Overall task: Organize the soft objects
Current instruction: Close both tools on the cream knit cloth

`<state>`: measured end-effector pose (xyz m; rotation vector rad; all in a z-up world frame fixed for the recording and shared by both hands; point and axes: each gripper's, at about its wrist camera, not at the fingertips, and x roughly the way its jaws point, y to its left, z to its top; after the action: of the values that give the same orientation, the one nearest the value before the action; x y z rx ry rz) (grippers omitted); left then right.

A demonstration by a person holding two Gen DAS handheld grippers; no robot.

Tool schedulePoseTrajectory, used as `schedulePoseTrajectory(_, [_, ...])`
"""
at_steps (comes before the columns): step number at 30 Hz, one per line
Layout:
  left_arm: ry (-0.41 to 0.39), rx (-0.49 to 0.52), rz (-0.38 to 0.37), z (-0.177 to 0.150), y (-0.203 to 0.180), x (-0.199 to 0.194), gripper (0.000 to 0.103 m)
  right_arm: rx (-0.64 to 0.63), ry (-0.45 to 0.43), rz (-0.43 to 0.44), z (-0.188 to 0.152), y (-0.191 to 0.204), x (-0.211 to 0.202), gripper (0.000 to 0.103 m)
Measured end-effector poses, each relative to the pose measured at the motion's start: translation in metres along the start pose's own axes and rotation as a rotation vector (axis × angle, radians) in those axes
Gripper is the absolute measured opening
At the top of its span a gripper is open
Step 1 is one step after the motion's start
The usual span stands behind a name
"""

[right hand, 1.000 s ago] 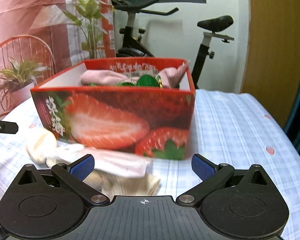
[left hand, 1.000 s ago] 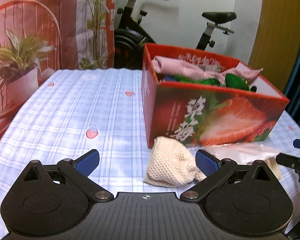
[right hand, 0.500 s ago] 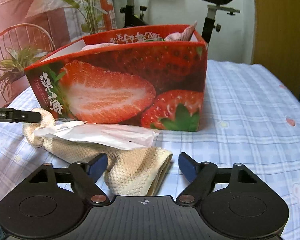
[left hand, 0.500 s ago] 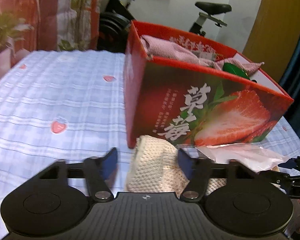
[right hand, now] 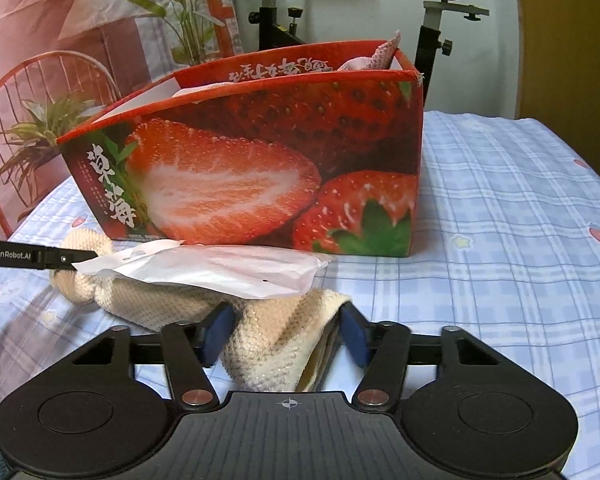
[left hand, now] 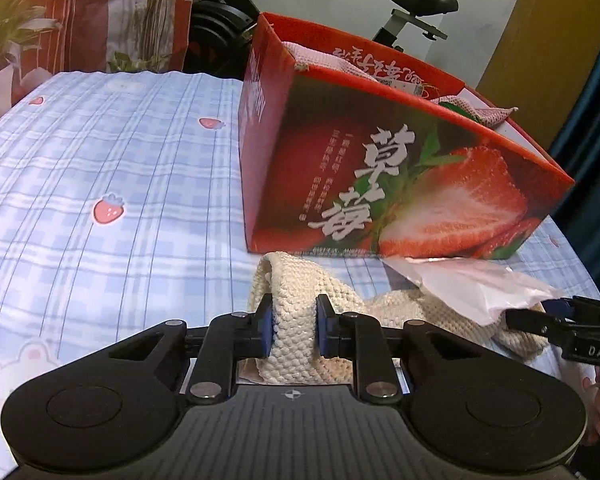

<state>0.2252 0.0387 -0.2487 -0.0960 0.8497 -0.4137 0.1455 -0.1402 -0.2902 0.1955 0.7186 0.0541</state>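
A cream knitted cloth (left hand: 296, 276) (right hand: 160, 304) lies on the checked sheet in front of the red strawberry box (left hand: 380, 184) (right hand: 240, 168). A thin white plastic wrapper (left hand: 472, 284) (right hand: 220, 268) rests on top of it. My left gripper (left hand: 294, 320) has its jaws closing, and its blue pads pinch a fold at the cloth's left end. My right gripper (right hand: 286, 328) is closing too, with the cloth's folded right end filling the gap between its pads. A pink cloth (left hand: 340, 66) (right hand: 380, 56) lies inside the box.
The blue checked sheet (left hand: 100, 168) with strawberry prints spreads to the left and to the right (right hand: 520, 220) of the box. An exercise bike (right hand: 440, 8), potted plants (left hand: 8, 28) and a red wire chair (right hand: 40, 92) stand behind.
Both grippers dropped toward the cream cloth and narrowed from wide open. The left pads now pinch its left end, and the right pads have come in around its right end.
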Motion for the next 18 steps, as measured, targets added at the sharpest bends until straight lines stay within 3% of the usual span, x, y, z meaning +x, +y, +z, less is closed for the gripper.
schedulePoseTrajectory(5, [0.010,-0.021,-0.003,-0.007,0.001,-0.007,0.022,-0.004,0.007,0.013,0.000,0.003,-0.002,0.041])
schedulePoseTrajectory(18, [0.024,-0.077,0.011,-0.023,0.004,-0.021,0.026,-0.007,0.033,0.035,-0.006,0.009,-0.009,0.040])
